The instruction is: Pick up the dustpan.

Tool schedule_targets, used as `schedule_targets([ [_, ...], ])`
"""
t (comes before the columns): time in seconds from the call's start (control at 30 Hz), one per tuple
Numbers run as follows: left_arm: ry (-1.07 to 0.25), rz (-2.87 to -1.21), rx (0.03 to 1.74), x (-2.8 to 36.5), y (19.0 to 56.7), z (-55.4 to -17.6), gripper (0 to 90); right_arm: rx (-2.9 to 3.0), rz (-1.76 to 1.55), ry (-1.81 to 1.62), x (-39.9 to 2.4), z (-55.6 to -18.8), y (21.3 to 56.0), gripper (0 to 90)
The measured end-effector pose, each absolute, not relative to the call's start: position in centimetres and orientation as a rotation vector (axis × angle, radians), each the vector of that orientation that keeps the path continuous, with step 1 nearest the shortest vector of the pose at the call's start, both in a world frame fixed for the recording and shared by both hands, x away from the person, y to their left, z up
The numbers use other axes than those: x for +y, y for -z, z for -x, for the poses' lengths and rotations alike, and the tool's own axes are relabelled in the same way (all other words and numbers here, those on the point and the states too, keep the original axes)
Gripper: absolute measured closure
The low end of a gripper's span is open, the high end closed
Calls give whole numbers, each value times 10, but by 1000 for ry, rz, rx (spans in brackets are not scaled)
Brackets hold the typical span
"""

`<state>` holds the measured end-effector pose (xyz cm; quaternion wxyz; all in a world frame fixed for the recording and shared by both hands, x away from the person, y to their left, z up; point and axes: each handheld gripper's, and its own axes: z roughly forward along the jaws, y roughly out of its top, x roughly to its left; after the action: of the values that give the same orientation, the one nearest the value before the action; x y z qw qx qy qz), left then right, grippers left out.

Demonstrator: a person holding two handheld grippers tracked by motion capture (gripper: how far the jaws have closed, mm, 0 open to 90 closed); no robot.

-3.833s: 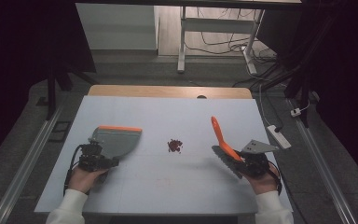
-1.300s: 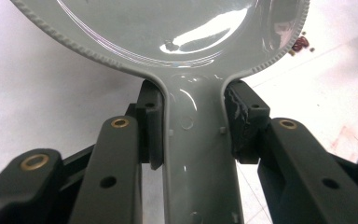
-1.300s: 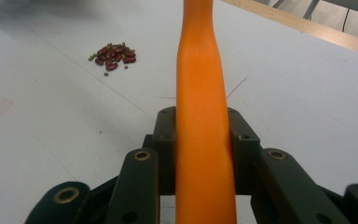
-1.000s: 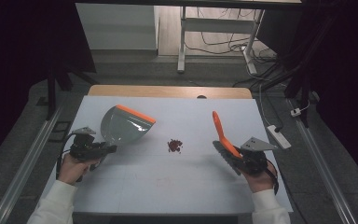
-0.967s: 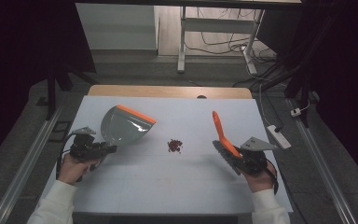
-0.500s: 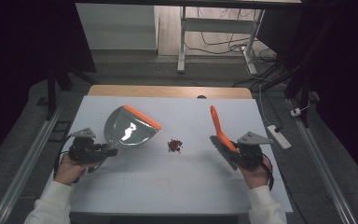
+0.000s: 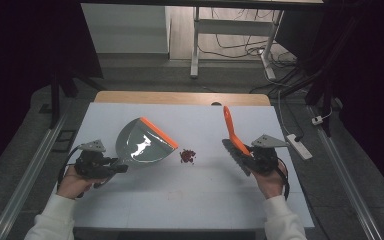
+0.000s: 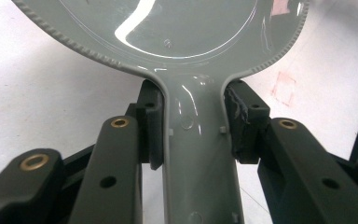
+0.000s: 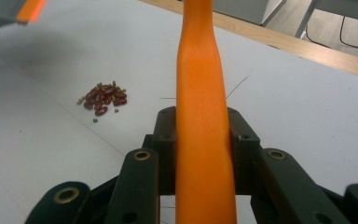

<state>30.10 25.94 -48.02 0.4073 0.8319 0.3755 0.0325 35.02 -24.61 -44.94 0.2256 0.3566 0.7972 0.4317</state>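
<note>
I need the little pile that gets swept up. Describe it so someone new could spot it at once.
Start at the white table. Near its middle, between the grey dustpan on the left and the orange-handled brush on the right, lies a heap of beans. It is the lone dark red cluster of small loose pieces.

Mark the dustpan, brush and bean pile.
dustpan [image 7: 139, 145], high view, middle of the grey pan.
brush [image 7: 231, 131], high view, orange handle.
bean pile [image 9: 103, 98], right gripper view, middle of the heap.
</note>
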Motion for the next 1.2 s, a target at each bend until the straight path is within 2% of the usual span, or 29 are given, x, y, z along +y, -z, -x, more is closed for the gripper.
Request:
schedule_targets([
  [0.57, -67, -2160, 887, 256, 477, -296, 620, 2192, -972, -1219, -238, -359, 444, 700],
  [1.2, -30, -2226, 835, 254, 478, -288, 620, 2224, -945, -1244, -209, -389, 447, 700],
])
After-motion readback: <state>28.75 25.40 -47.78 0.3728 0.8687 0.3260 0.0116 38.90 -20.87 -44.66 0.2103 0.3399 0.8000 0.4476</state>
